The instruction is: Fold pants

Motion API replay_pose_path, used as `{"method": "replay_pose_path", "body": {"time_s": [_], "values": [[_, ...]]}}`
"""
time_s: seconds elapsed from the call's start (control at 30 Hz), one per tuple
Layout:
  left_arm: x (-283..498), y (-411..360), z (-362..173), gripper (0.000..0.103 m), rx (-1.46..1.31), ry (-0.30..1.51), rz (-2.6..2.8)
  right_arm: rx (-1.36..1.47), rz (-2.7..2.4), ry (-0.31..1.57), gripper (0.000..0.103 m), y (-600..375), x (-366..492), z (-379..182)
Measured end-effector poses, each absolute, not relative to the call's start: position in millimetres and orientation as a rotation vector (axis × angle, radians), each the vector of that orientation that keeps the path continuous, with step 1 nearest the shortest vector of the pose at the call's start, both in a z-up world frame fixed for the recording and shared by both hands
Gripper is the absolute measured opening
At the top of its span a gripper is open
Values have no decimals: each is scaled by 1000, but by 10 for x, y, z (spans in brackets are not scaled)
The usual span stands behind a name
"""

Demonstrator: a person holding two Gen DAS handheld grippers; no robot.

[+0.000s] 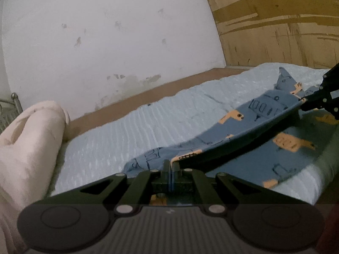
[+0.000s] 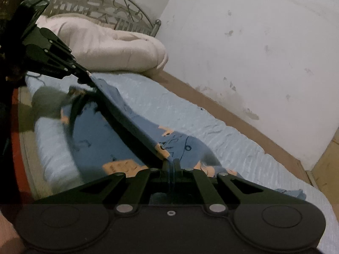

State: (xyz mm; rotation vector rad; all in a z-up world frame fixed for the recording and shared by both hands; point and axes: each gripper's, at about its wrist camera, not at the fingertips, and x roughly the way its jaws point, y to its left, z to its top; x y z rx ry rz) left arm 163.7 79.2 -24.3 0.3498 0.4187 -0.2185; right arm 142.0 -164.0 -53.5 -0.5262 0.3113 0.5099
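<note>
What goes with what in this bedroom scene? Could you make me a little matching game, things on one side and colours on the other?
Things:
1. pants
2. rolled blanket
3. bed sheet
4. headboard

Colours:
A. pale blue, ribbed
B. grey metal
C. blue with orange cartoon prints
D. pinkish white

Pairs: 1-C, 2-D, 3-A, 4-B

Both wrist views face each other low across the bed [image 1: 127,127].
</note>
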Motion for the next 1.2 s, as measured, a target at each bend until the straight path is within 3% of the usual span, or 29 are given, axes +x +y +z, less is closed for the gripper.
{"method": "replay_pose_path", "body": {"time_s": [0.37, 1.03, 1.1, 1.17, 1.2], "values": [[1491, 951, -313, 0, 311, 392, -240, -552, 518, 281, 0, -1628, 1174, -540], [1471, 993, -521, 1, 213, 517, -247, -508, 583, 397, 1, -1590, 1050, -804], [1451, 980, -482, 13, 189, 525, -239, -489, 586, 397, 8, -1615, 1057, -802], [1421, 944, -448, 56, 172, 535, -227, -460, 580, 391, 17, -1659, 1054, -786], [1400, 921, -423, 66, 160, 531, -217, -446, 577, 387, 29, -1681, 1053, -770]]}}
